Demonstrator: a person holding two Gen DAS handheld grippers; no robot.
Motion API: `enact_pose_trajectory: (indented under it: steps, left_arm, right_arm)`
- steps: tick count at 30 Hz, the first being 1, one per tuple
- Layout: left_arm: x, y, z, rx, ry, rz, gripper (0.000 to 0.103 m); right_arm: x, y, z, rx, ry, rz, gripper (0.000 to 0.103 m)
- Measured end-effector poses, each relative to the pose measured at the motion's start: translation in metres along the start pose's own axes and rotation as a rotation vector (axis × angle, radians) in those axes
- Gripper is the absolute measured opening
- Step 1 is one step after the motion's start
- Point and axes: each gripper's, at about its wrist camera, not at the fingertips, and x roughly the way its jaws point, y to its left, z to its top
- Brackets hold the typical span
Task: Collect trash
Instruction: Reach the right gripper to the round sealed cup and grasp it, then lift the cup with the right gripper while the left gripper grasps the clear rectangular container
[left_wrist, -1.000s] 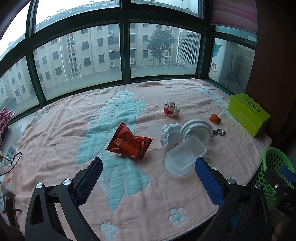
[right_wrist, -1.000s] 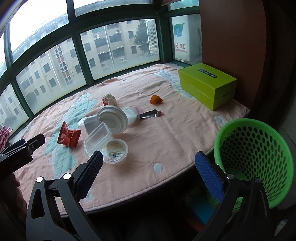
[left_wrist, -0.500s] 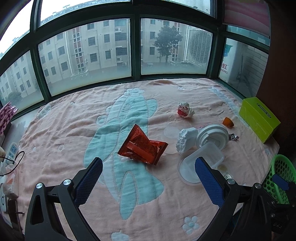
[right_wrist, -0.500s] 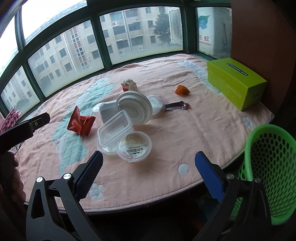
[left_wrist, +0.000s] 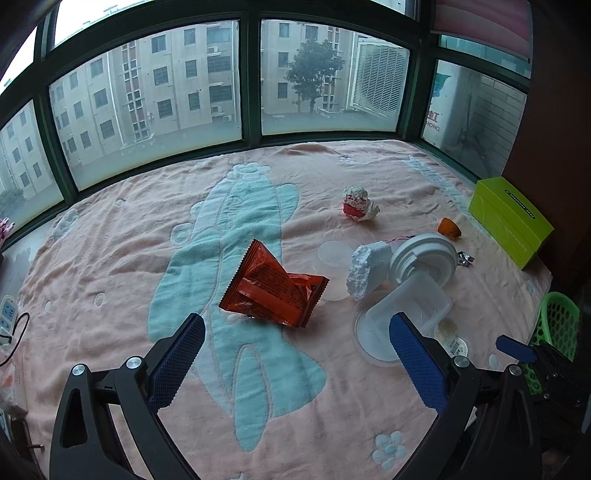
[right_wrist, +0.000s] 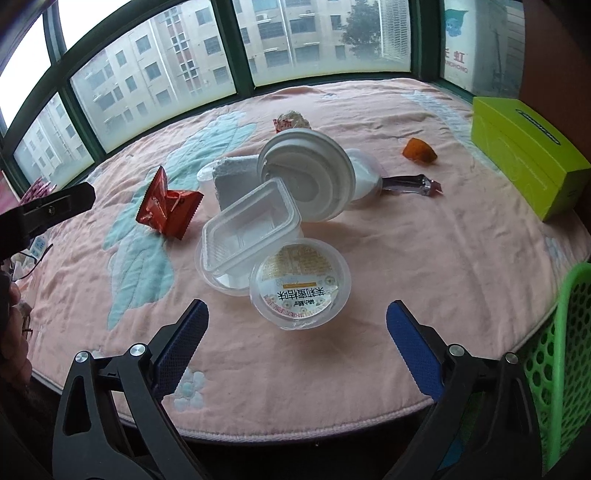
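Nail clipper fully visible right view only.

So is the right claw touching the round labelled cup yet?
Apart. The right wrist view shows bare blanket between the right claw, closing with nothing between its pads, and the round labelled cup.

This is a home, at a bay window whose dark green frames curve round the far edge of a ledge and look out on apartment blocks and a tree. The ledge is covered with a pink blanket bearing a pale cartoon figure. A green basket stands below its right edge, and a power strip lies at its left edge.
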Motion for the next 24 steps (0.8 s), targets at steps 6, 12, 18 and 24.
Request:
enact_pose_trajectory:
  steps: [6, 12, 18, 24]
  left_arm:
    - [0.008, -0.003, 0.001, 0.050, 0.008, -0.068, 0.097]
    - [0.019, -0.021, 0.001, 0.159, 0.014, -0.151, 0.097]
    - [0.038, -0.041, 0.000, 0.243, 0.053, -0.246, 0.096]
    - [0.058, -0.062, -0.001, 0.327, 0.091, -0.317, 0.096]
  right_arm:
    - [0.022, -0.001, 0.006, -0.020, 0.030, -0.008, 0.090]
    - [0.032, -0.002, 0.008, -0.031, 0.052, 0.003, 0.073]
    - [0.026, -0.004, 0.006, -0.020, 0.034, 0.017, 0.069]
    - [0.013, -0.013, -0.002, -0.002, 0.032, 0.007, 0.068]
